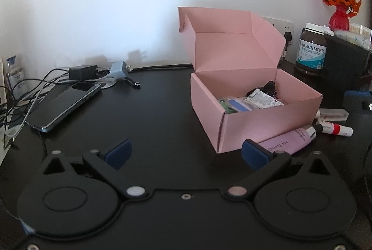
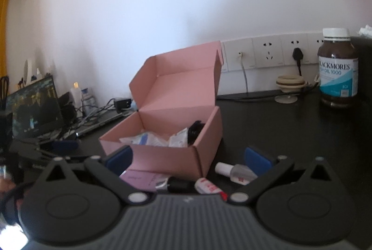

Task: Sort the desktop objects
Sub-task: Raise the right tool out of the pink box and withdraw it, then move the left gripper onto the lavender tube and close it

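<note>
The dark desk (image 1: 151,115) runs up to a white wall. My left gripper (image 1: 186,153) hangs spread wide and empty, the open pink box (image 1: 255,124) ahead to its right, with the lilac tube (image 1: 288,141) lying against the box's front, just past my right finger. My right gripper (image 2: 188,160) is spread too, empty, over the small clear bottle (image 2: 234,172) and red-and-white tube (image 2: 208,187) beside the box (image 2: 162,157).

The brown supplement bottle (image 1: 311,50) on the desk (image 1: 151,115) carries a white and teal label reading "BLACKMORES FISH OIL 1000". The lilac tube (image 1: 288,140) lying beside the pink box (image 1: 255,119) bears the words "Ms Brand". Other printing is too small to read.
</note>
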